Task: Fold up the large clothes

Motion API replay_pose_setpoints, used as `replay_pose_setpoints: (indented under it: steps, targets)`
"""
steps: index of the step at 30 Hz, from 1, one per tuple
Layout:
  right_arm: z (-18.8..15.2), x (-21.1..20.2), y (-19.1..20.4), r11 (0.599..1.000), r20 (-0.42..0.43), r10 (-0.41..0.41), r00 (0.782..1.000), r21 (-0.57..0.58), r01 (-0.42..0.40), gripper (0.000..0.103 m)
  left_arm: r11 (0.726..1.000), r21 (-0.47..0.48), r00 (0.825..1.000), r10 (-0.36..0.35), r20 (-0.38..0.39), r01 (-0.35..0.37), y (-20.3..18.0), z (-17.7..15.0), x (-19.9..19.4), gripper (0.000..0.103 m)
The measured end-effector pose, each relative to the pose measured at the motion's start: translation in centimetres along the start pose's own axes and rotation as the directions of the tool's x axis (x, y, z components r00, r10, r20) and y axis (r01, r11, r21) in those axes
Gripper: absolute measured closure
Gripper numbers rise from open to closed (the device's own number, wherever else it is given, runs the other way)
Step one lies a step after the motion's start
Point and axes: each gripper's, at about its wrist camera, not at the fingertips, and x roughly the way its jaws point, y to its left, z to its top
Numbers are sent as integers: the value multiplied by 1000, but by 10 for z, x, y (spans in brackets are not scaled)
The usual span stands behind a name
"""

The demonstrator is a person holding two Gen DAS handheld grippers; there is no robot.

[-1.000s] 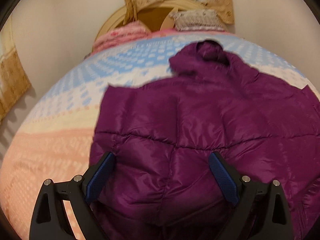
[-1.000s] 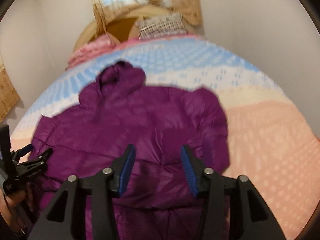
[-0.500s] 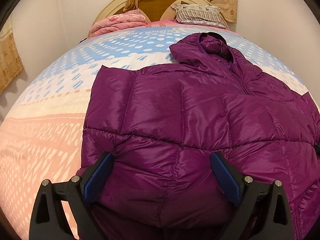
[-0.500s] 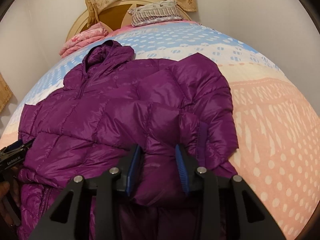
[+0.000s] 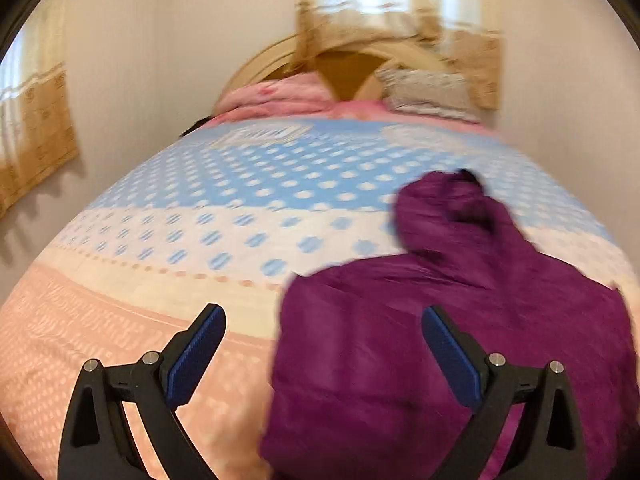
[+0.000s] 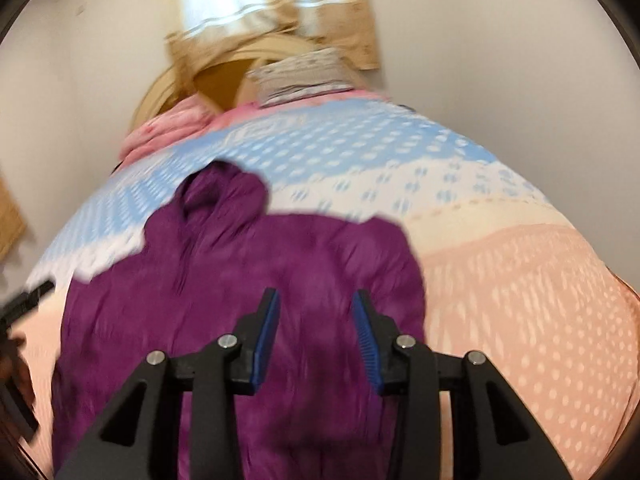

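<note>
We see the purple jacket [image 6: 248, 300] lying flat on the bed [image 5: 200, 216], hood toward the headboard [image 5: 344, 68]. The left gripper [image 5: 324, 344] gapes wide, holding nothing; the right gripper [image 6: 316, 320] stands partly open above the jacket, gripping nothing.

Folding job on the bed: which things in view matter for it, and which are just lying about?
Job:
- purple hooded puffer jacket
- left gripper, jaws wide open
- right gripper, jaws apart, nothing pinched

Lying about:
- pink folded quilt
- grey striped pillow
- beige patterned curtains
- wooden arched headboard
</note>
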Motion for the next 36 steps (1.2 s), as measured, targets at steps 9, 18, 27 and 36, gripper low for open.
replay_pose_setpoints:
  steps: [9,18,27,36]
  targets:
    - [-2,102,-11,993,-134,-91,987,62,100,59,999,-19,985,30,-167,-34,-11,-12,85,4]
    - [-17,110,-26,989,-135,-95,986,99,109,59,999,-36,972,-16,-235,8,-21,-26,108,3]
    - [-17,118,-17,987,-141,-142,980,50,151,58,999,-41,972,-11,-237,2,-23,-26,113,2]
    - [-17,118,-16,990,-141,-128,982,48,136,53,997,-71,968,-36,-247,19,-18,-27,114,1]
